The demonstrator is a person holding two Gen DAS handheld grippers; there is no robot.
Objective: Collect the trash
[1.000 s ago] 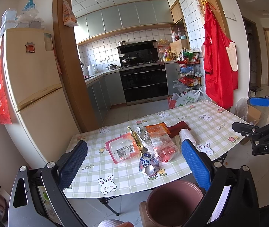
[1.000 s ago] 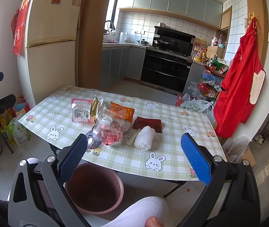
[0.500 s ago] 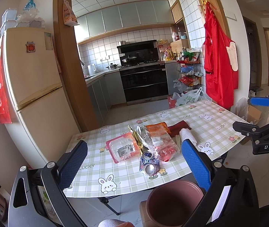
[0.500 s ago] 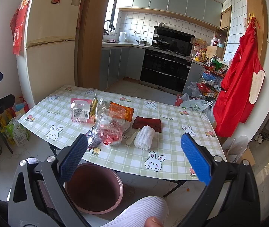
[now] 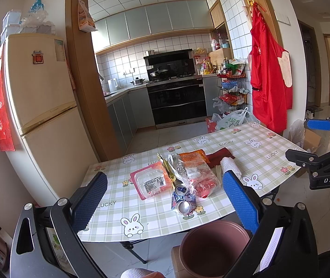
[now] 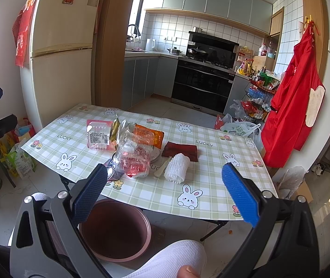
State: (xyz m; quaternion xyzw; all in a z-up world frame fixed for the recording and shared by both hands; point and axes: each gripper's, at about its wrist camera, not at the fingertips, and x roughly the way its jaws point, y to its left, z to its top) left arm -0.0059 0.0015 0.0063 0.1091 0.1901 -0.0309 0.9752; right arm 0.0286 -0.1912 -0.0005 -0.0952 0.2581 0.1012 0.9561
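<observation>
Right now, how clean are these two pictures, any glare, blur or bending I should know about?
Left wrist view: sharp, daylit; fisheye bows the fridge and table edge, and the doorway at right is washed out. Right wrist view: equally sharp; corners go black, and glare sits on the clear plastic wrapper.

The word "LUCKY" is printed several times on the checked cloth [image 5: 155, 210] over the worktop, once just ahead of the left tool's [image 5: 165, 199] left finger and again farther out toward the right tool [image 5: 322, 159]. "DAS" stands in white letters on the black body of the right tool. The label on the pink tray [image 5: 152, 183] is too small to read.
</observation>
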